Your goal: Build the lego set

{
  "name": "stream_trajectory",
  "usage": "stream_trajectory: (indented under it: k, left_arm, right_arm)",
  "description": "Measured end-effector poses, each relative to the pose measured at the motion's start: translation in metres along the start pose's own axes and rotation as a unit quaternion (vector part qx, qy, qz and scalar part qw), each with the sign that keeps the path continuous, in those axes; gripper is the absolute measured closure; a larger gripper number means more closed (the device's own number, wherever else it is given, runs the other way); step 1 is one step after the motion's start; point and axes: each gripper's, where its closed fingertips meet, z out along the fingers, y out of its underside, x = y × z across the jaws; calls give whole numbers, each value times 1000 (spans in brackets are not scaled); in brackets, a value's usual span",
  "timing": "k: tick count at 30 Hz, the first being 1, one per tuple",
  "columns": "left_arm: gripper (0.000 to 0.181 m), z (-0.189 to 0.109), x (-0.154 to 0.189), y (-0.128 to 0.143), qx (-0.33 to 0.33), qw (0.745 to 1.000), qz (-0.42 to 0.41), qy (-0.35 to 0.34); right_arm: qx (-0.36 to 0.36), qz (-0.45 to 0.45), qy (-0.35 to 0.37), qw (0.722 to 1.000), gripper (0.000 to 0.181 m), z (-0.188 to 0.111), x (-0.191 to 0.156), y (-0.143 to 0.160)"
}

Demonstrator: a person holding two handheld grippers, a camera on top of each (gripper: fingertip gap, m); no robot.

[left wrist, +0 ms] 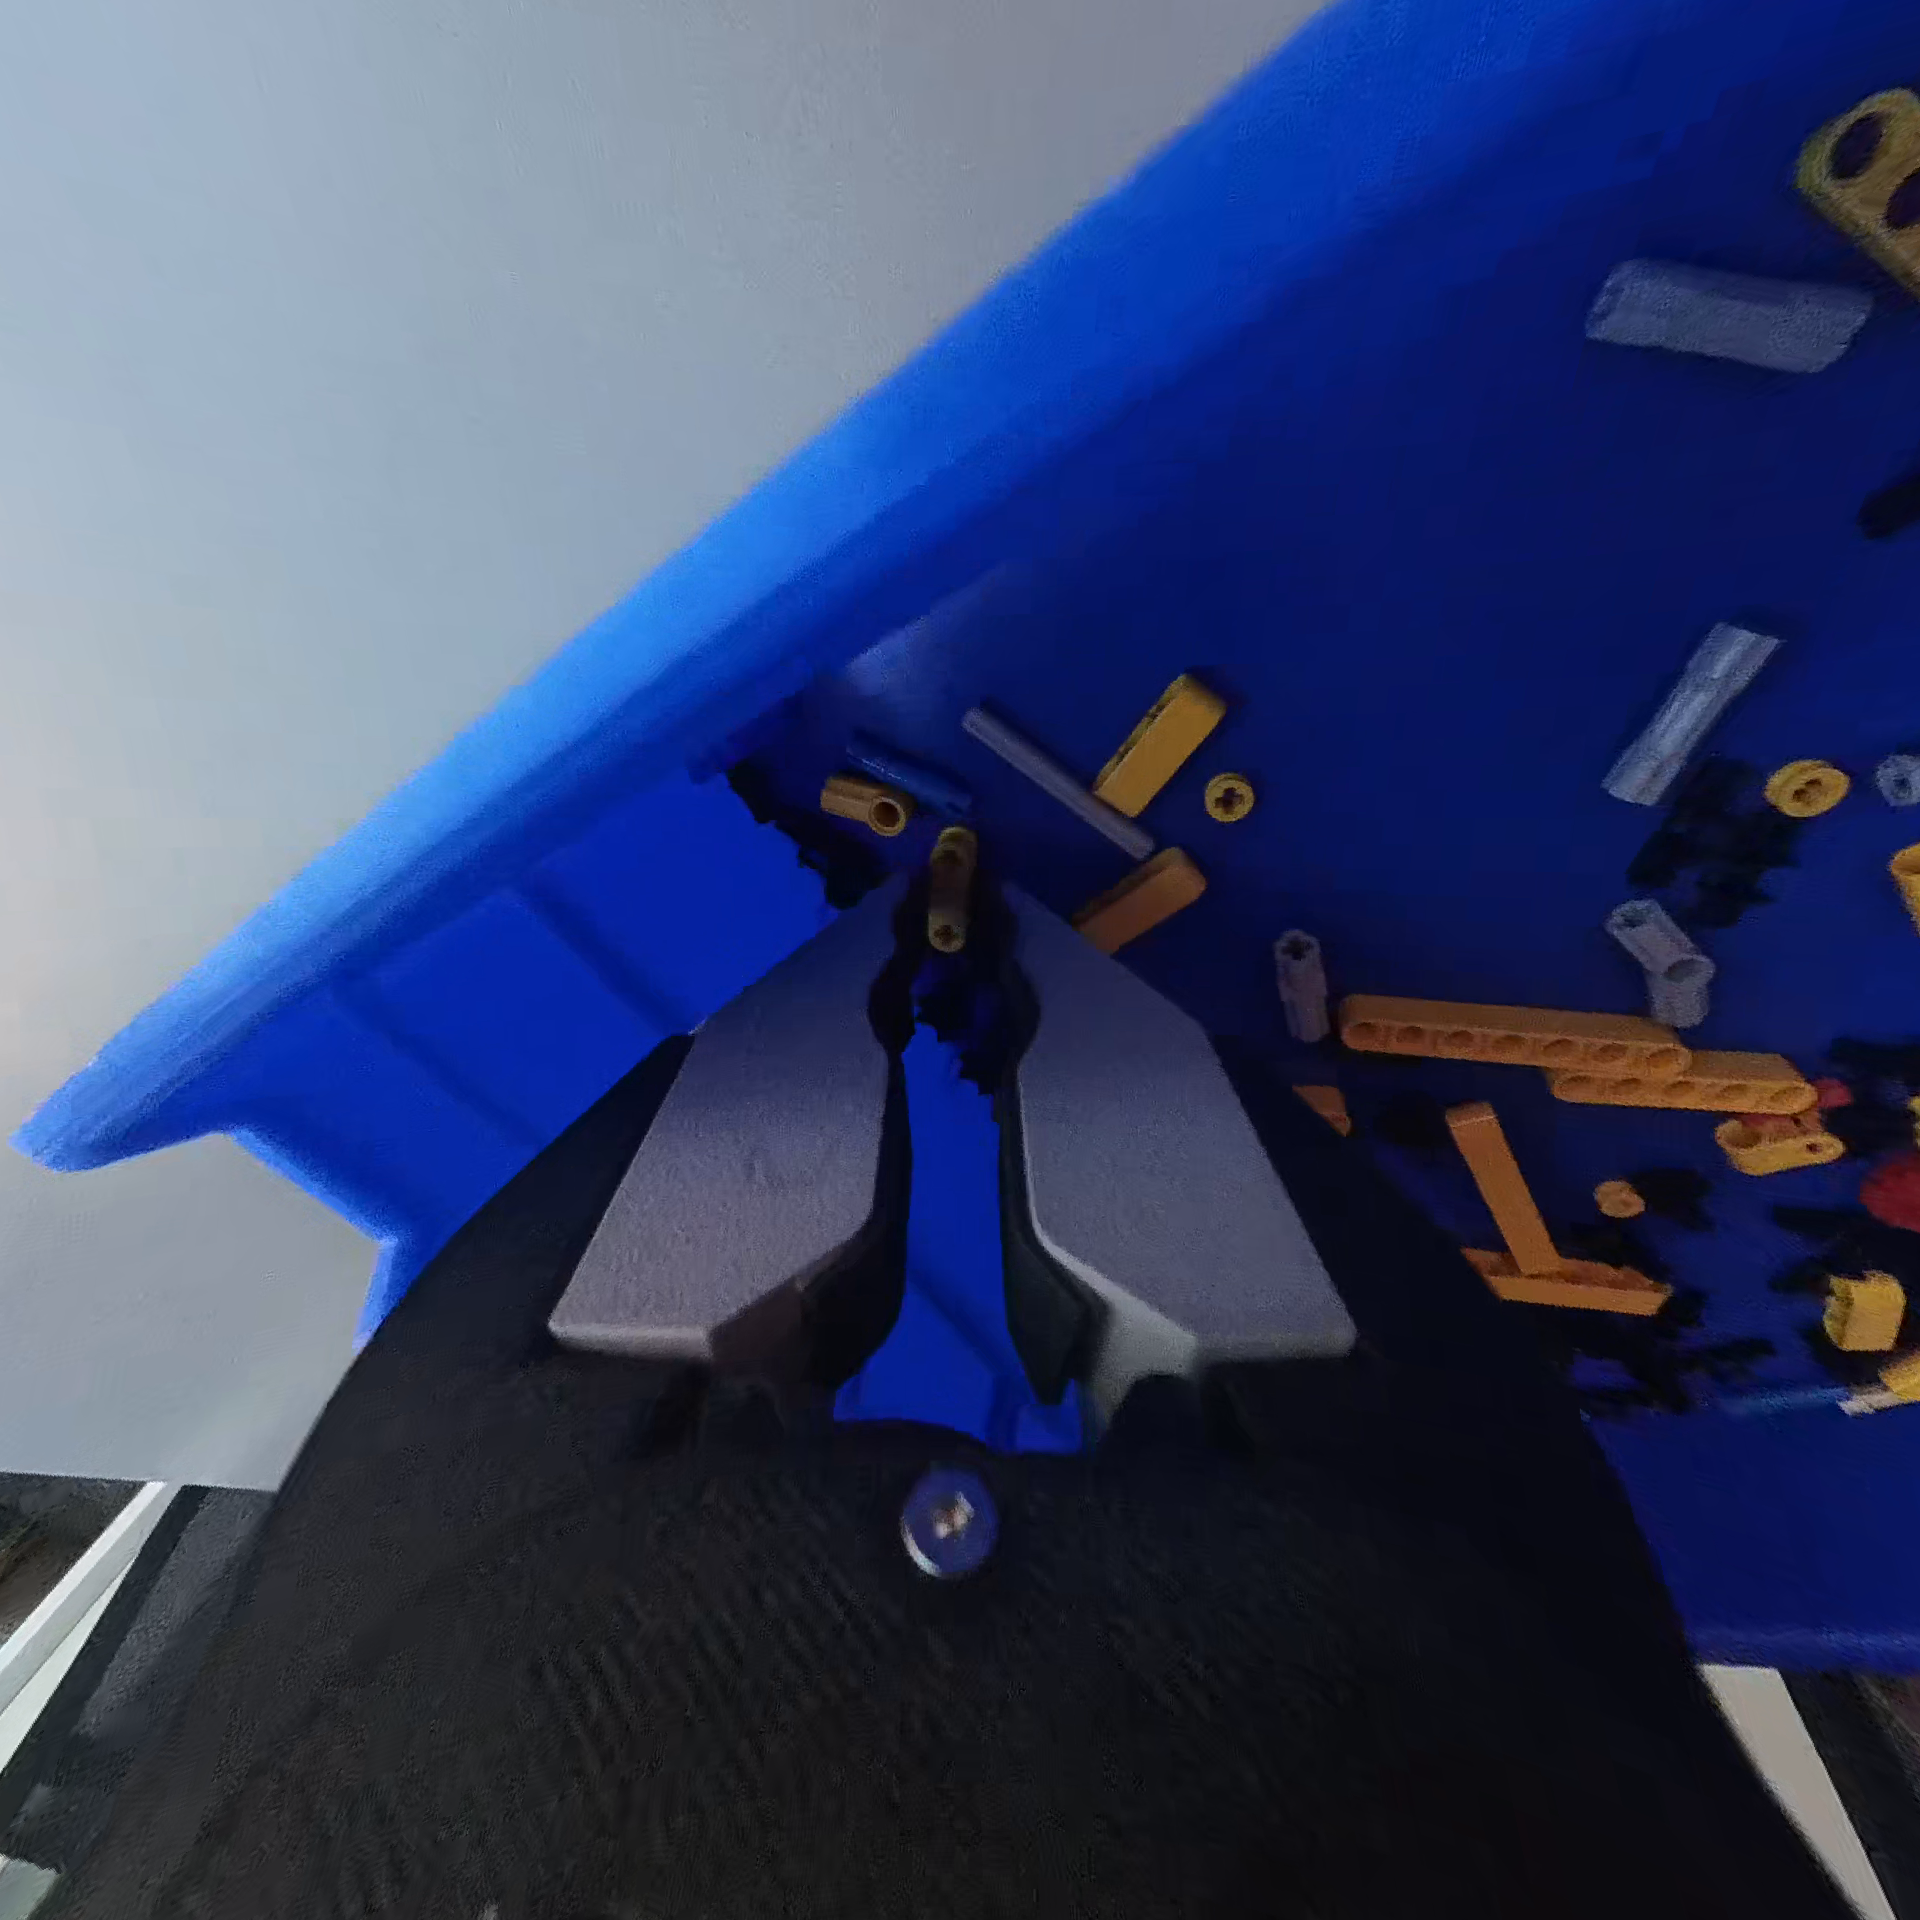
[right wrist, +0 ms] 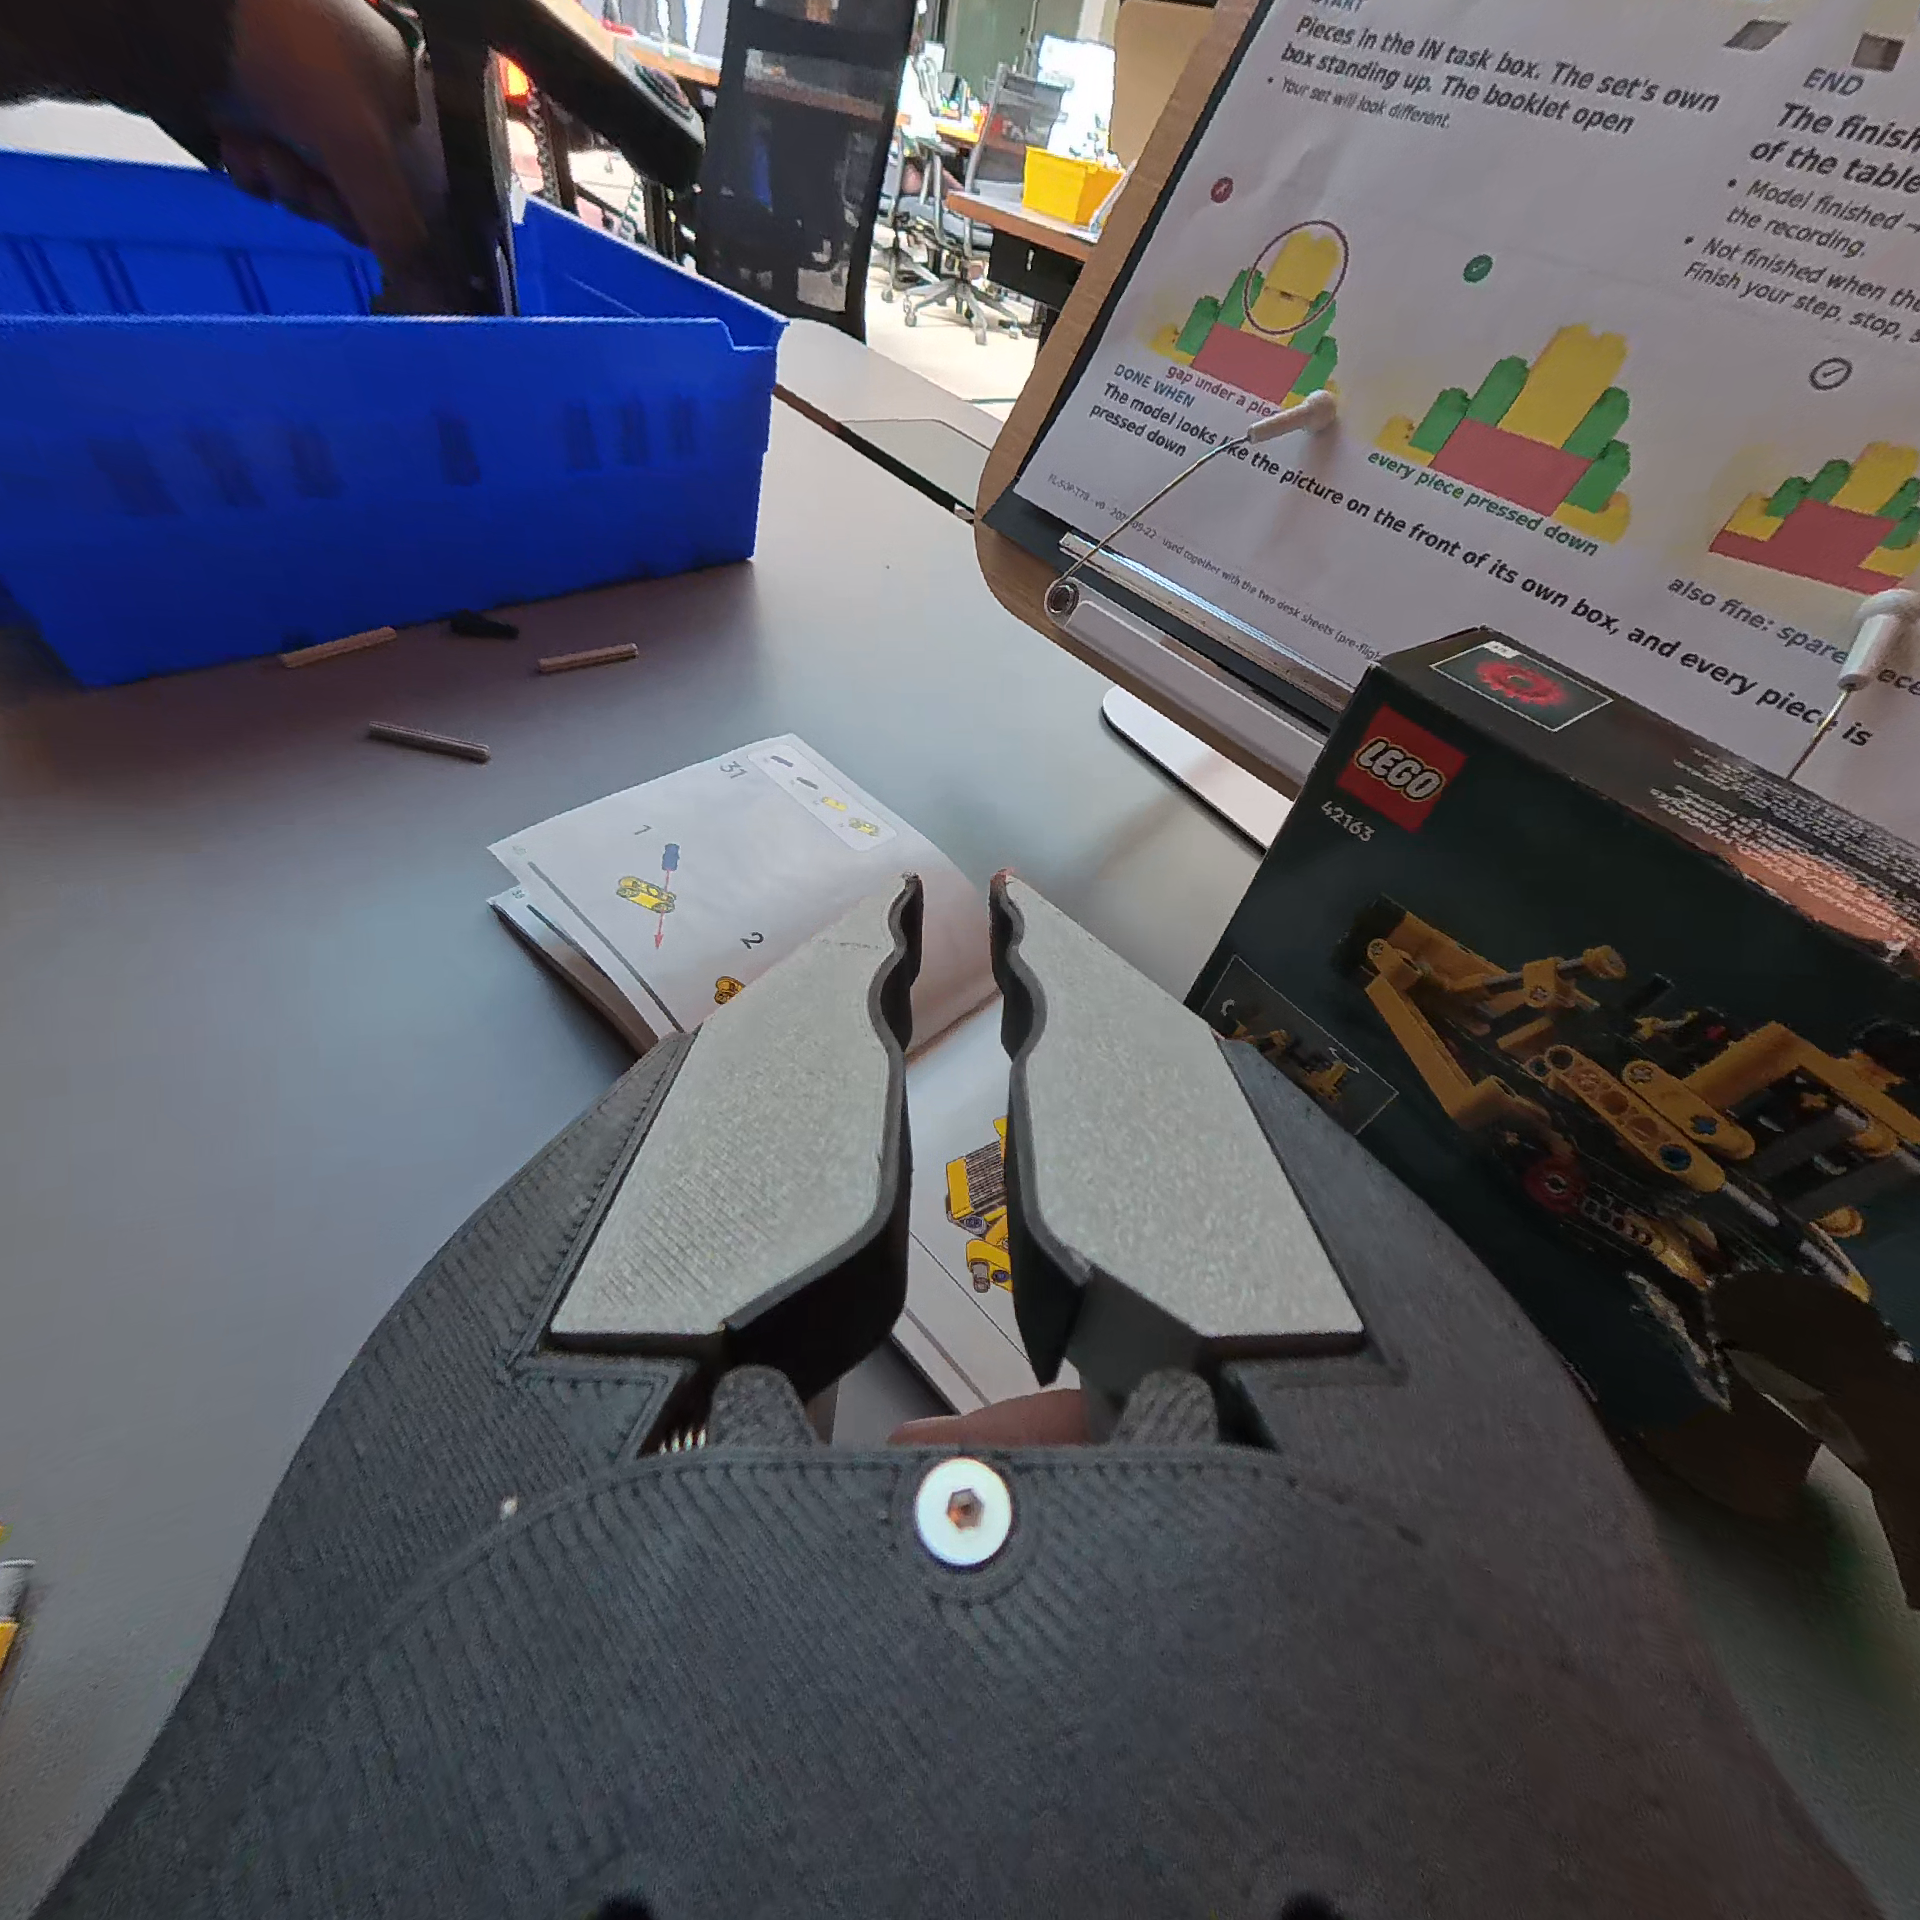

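Through my left wrist view, my left gripper [left wrist: 951,894] is down inside the blue bin [left wrist: 1351,520], its tips clenched on a small yellow connector piece [left wrist: 952,883] near the bin's corner; I hold it endwise between the tips, probably so its holes stay free for a pin. At two o'clock from it lie a grey axle [left wrist: 1055,781] and two short yellow beams [left wrist: 1158,745], and out toward three o'clock a long yellow beam [left wrist: 1507,1027] rests among grey sleeves and scattered black pins, the loose stock I am sorting through. Through my right wrist view, my right gripper [right wrist: 954,883] hovers empty above the worktop [right wrist: 208,1039], jaws parted with a clear gap between them, poised over the open instruction booklet [right wrist: 727,862], which lies flat so I can read the step it shows. At three o'clock the set's box [right wrist: 1558,1039] stands upright, and behind it at one o'clock a printed sheet [right wrist: 1507,312] leans on a stand. The bin sits at ten o'clock with a person's hand [right wrist: 312,135] reaching into it; a few small rods [right wrist: 428,741] lie on the worktop just before it. I judge the build is in its picking phase, with no assembled model in sight.
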Motion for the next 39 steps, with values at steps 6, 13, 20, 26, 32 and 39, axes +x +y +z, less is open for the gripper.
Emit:
stream_trajectory:
  k: [6, 13, 20, 26, 32, 39]
  left_arm:
    - [166, -14, 24, -13, 54, 994, -15, 90]
    - [171, -6, 5, -6, 34, 999, -4, 16]
    - [175, -4, 6, -6, 33, 999, -4, 17]
    - [172, -5, 15, -10, 43, 998, -7, 49]
    - [169, -7, 10, -13, 52, 997, -18, 47]
    - [172, -7, 4, -8, 31, 999, 0, 14]
  right_arm:
    - [-1, -8, -1, 1000, 173, 0, -2, 0]
    - [-1, -11, -2, 1000, 173, 0, -4, -1]
    - [0, -14, -3, 1000, 174, -1, -5, -1]
    - [-2, -17, -6, 1000, 174, 0, -7, -1]
    - [-3, -17, -7, 1000, 174, 0, -7, 0]
    - [-3, -18, -7, 1000, 175, 1, -7, 0]
